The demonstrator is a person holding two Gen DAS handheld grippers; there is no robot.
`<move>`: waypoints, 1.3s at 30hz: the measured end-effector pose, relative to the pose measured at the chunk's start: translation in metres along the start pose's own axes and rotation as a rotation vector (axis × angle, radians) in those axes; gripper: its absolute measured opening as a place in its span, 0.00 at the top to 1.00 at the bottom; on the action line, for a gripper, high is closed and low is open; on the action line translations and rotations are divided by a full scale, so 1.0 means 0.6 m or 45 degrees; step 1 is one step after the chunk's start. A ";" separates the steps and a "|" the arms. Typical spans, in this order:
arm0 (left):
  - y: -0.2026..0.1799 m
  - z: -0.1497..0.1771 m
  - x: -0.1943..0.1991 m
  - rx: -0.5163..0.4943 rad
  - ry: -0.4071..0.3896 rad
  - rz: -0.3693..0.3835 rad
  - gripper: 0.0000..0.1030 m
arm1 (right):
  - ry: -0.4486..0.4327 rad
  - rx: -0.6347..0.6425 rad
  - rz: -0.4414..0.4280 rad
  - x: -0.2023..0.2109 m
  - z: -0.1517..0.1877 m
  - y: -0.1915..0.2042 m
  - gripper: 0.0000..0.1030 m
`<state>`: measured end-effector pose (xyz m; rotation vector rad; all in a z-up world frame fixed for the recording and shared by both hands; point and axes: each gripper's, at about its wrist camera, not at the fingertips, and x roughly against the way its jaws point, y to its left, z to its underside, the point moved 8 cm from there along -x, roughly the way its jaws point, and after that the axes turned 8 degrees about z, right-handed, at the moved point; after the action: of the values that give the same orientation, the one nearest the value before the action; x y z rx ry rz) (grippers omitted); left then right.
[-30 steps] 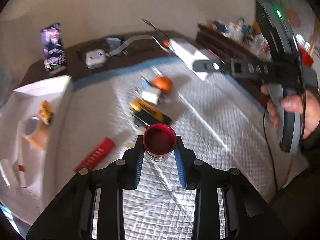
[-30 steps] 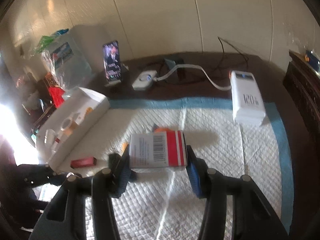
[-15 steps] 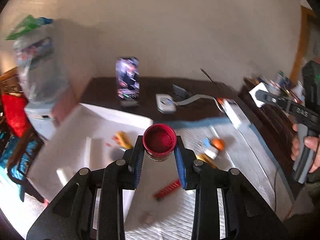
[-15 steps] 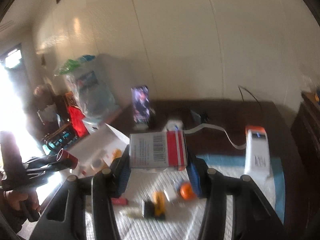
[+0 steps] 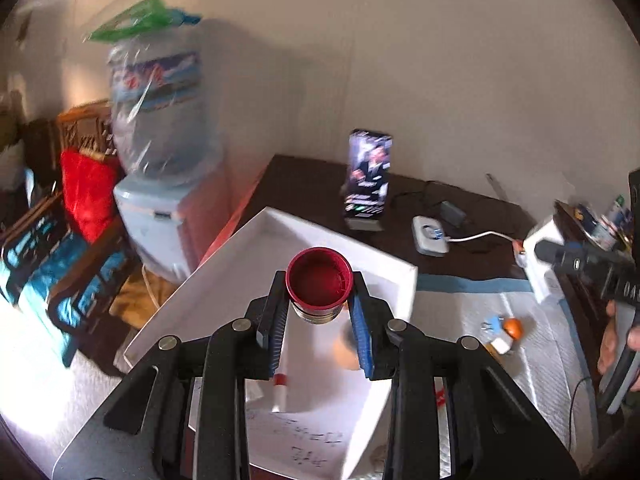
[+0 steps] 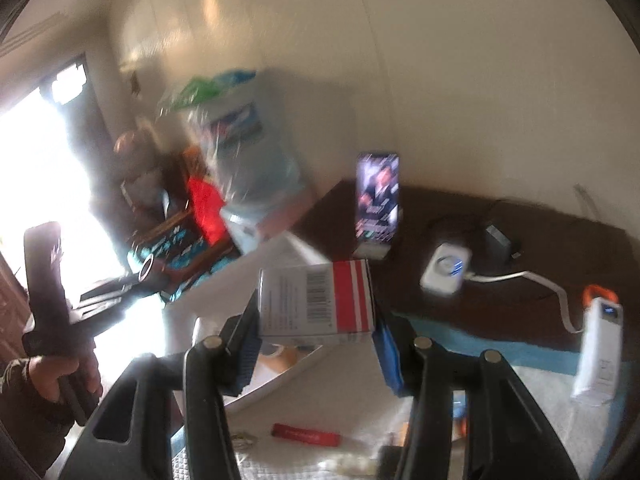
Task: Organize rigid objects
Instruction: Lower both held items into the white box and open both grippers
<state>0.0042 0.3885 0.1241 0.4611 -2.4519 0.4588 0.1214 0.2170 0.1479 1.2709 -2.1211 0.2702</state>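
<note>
My left gripper (image 5: 319, 312) is shut on a small jar with a red lid (image 5: 319, 280) and holds it above the white tray (image 5: 404, 276). My right gripper (image 6: 316, 344) is shut on a white box with a red stripe and barcode (image 6: 316, 300), held above the tray's right edge (image 6: 280, 380). The tray holds a white marker with a red band (image 5: 280, 388) and a roll of tape (image 6: 280, 356). On the quilted mat (image 5: 500, 352) lie a flat red bar (image 6: 306, 435), an orange ball (image 5: 513, 326) and a small white item (image 5: 500, 345).
A lit phone on a stand (image 5: 368, 178), a white charger puck (image 5: 430, 236) with cable and a white power bank (image 6: 598, 354) sit on the dark table. A water dispenser (image 5: 160, 152) and a chair with a red cushion (image 5: 86, 192) stand left.
Both grippers have lifted and swung left, from over the mat to over the white tray. Each still holds its object.
</note>
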 end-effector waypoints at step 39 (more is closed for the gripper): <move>0.098 0.104 -0.136 0.157 0.275 -0.143 0.00 | 0.277 0.302 -0.096 -0.191 0.130 0.202 0.04</move>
<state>0.0110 0.4316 0.0144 0.5669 -2.1866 0.5834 0.0232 0.3236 0.0345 1.3837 -1.8933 0.6143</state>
